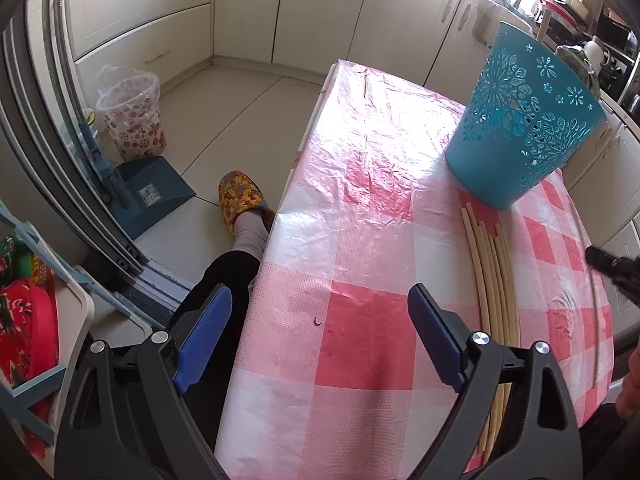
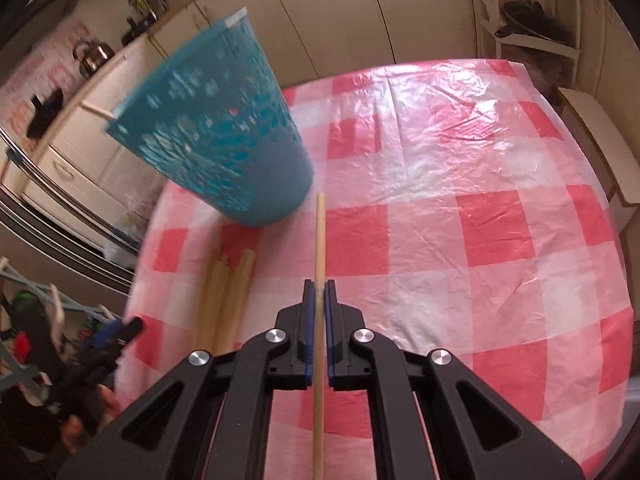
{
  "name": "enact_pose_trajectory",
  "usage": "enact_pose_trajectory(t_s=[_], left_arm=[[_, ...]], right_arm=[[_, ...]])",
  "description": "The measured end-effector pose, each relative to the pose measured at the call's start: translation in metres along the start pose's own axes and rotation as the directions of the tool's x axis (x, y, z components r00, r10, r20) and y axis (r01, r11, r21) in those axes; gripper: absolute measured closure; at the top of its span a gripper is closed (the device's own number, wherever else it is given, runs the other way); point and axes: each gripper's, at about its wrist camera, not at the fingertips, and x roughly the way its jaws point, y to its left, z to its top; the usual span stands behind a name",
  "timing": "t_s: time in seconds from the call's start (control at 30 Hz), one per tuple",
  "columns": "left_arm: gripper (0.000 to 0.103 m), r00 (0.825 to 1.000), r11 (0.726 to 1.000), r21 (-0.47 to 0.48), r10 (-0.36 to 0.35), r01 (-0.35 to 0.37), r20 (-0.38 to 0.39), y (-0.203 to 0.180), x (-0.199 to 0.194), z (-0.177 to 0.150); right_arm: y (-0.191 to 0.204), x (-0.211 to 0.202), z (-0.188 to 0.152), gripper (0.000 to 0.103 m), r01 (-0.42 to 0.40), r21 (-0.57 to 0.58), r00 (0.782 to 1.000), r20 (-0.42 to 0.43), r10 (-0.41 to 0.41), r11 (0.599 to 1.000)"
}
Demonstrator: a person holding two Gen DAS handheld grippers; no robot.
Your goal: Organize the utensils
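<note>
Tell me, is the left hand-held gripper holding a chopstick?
No. The left hand-held gripper is open with nothing between its blue pads, and the chopsticks lie on the tablecloth beside it.

Left gripper (image 1: 320,336): matte black plastic frame w/ triangular cut-outs in each arm, four silver round screw heads at the pivots, fingers (image 1: 204,336) faced w/ blue ribbed pads. Right gripper (image 2: 319,296): same build, black arms w/ triangular cut-outs, four silver screws, blue pads on inner faces of black finger blocks. Operator: black trouser leg (image 1: 224,280), grey sock, yellow floral-print slipper (image 1: 240,200). Bare skin of hand (image 1: 630,384) visible at frame edge, light reddish tone.
</note>
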Motion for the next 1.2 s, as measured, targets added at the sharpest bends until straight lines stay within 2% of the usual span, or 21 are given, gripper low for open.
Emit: enact_pose_trajectory(t_s=[0.07,0.13,0.23,0.3,0.43,0.53,0.63,0.7,0.87,0.97,1.07,1.17,1.2], left_arm=[[0.017,1.0,1.0,0.002,0.001,-0.001,0.0,-0.001,0.0,0.0],[0.017,1.0,1.0,0.004,0.001,-0.001,0.004,-0.002,-0.001,0.0],[0.017,1.0,1.0,0.009,0.004,-0.004,0.008,-0.004,-0.003,-0.001],[0.017,1.0,1.0,0.008,0.005,-0.005,0.006,-0.004,-0.002,-0.001],[0.017,1.0,1.0,-0.006,0.008,-0.008,0.006,0.0,-0.004,0.0],[0.017,1.0,1.0,-0.023,0.01,-0.009,0.013,0.007,-0.006,0.002],[0.017,1.0,0.999,-0.033,0.012,-0.011,0.025,0.012,-0.011,0.005],[0.017,0.999,0.999,-0.038,0.012,-0.011,0.033,0.015,-0.014,0.006],[0.017,1.0,0.999,-0.05,0.009,-0.007,0.03,0.016,-0.014,0.006],[0.017,1.0,0.999,-0.042,0.009,-0.007,0.03,0.014,-0.016,0.004],[0.017,0.999,1.0,-0.028,0.011,-0.01,0.046,0.009,-0.023,0.003],[0.017,0.998,1.0,-0.013,0.018,-0.017,0.062,0.003,-0.032,0.001],[0.017,0.998,1.0,-0.008,0.018,-0.018,0.068,0.001,-0.035,0.0]], right_arm=[[0.005,-0.025,0.017,0.098,-0.105,0.025,0.99,0.097,0.102,0.994],[0.019,-0.05,0.028,0.098,-0.17,0.008,0.964,0.209,0.164,0.985],[0.033,-0.085,0.069,0.098,-0.226,-0.067,0.891,0.389,0.234,0.972],[0.054,-0.097,0.078,0.098,-0.204,-0.106,0.836,0.499,0.229,0.973],[0.089,-0.097,0.102,0.097,-0.077,-0.131,0.726,0.672,0.145,0.988],[0.089,-0.039,0.118,0.097,0.03,-0.107,0.677,0.733,0.058,0.994],[0.089,-0.005,0.12,0.097,0.109,-0.074,0.674,0.738,-0.019,0.991],[0.076,0.023,0.117,0.097,0.13,-0.052,0.696,0.716,-0.053,0.99],[0.042,0.058,0.097,0.097,0.134,-0.04,0.744,0.664,-0.074,0.99],[0.035,0.066,0.084,0.083,0.141,-0.066,0.765,0.641,-0.066,0.988],[0.034,0.057,0.066,0.08,0.138,-0.095,0.763,0.644,-0.045,0.986],[0.038,0.029,0.043,0.072,0.124,-0.102,0.74,0.672,-0.023,0.987],[0.037,0.022,0.032,0.066,0.12,-0.102,0.733,0.68,-0.019,0.988]])
